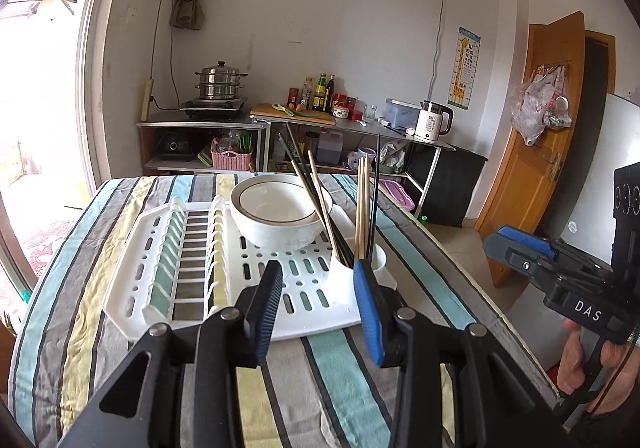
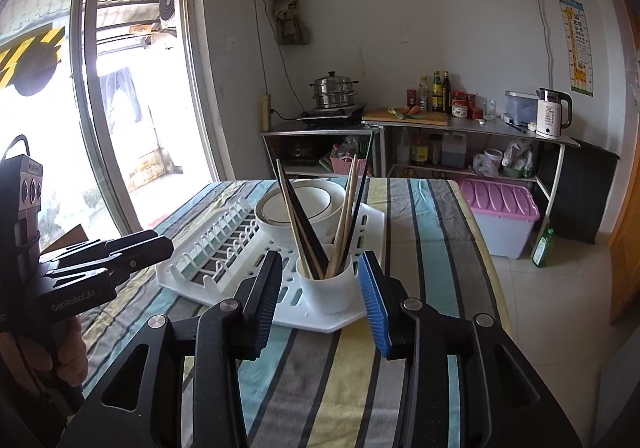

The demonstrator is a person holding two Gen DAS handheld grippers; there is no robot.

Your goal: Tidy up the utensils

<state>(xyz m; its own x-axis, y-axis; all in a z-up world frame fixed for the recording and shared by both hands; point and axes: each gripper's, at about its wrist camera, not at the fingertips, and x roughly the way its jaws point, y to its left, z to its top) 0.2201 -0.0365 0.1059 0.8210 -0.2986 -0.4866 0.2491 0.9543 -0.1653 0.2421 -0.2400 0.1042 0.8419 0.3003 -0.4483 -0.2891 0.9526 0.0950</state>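
Bright daylight from window [image 2: 60, 108], glare blown out; sharp focus, fisheye-bent edges.

drying rack [image 2: 372, 224]: white plastic, looking smooth, semi-gloss | utensil cup [image 2: 328, 286]: matching white plastic | bowl [image 1: 276, 218]: glossy white ceramic | chopsticks [image 2: 346, 216]: pale wood and dark lacquer showing | tablecloth [image 1: 100, 248]: striped cloth, lying matt, wrinkled | steamer pot [image 1: 220, 82], upper centre: shiny metal

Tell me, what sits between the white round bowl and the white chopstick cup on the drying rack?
Only bare slotted floor of the white plastic rack separates the bowl from the cup, seen best in the right wrist view.
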